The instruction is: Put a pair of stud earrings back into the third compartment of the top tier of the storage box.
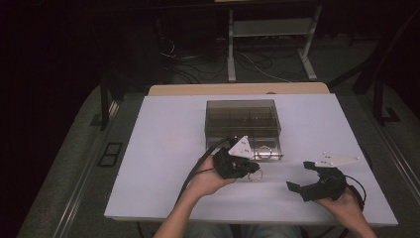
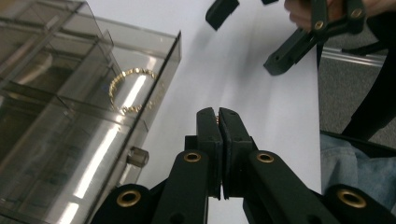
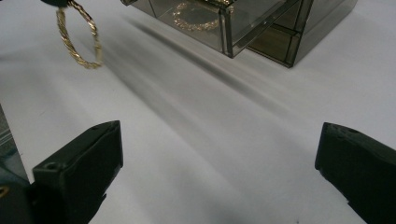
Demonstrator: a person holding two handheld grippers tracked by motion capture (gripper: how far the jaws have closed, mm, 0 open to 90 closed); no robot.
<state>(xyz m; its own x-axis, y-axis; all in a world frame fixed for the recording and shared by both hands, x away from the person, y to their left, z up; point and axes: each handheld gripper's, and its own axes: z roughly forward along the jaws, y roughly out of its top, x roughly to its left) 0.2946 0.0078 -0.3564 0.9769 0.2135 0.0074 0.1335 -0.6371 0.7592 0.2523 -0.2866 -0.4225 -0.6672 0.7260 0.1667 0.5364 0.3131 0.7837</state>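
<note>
My left gripper [image 1: 253,168] [image 2: 218,117] is shut on a twisted gold bracelet [image 1: 255,176] [image 3: 78,41], which hangs from its tips just above the white table in front of the box. A sliver of gold shows between the closed pads in the left gripper view. A smoky clear box [image 1: 242,121] [image 2: 51,116] [image 3: 280,32] has its lower drawer [image 1: 270,154] pulled out, with a second gold bracelet [image 1: 264,151] [image 2: 131,88] [image 3: 196,17] lying in it. My right gripper [image 1: 300,175] [image 3: 217,168] [image 2: 250,37] rests open to the right, with nothing between its jaws.
The white table top [image 1: 163,148] ends at a wooden strip [image 1: 237,89] behind the box. Beyond are a metal stand [image 1: 270,44] and loose cables [image 1: 198,64] on the floor. A person's forearms come in from the bottom edge.
</note>
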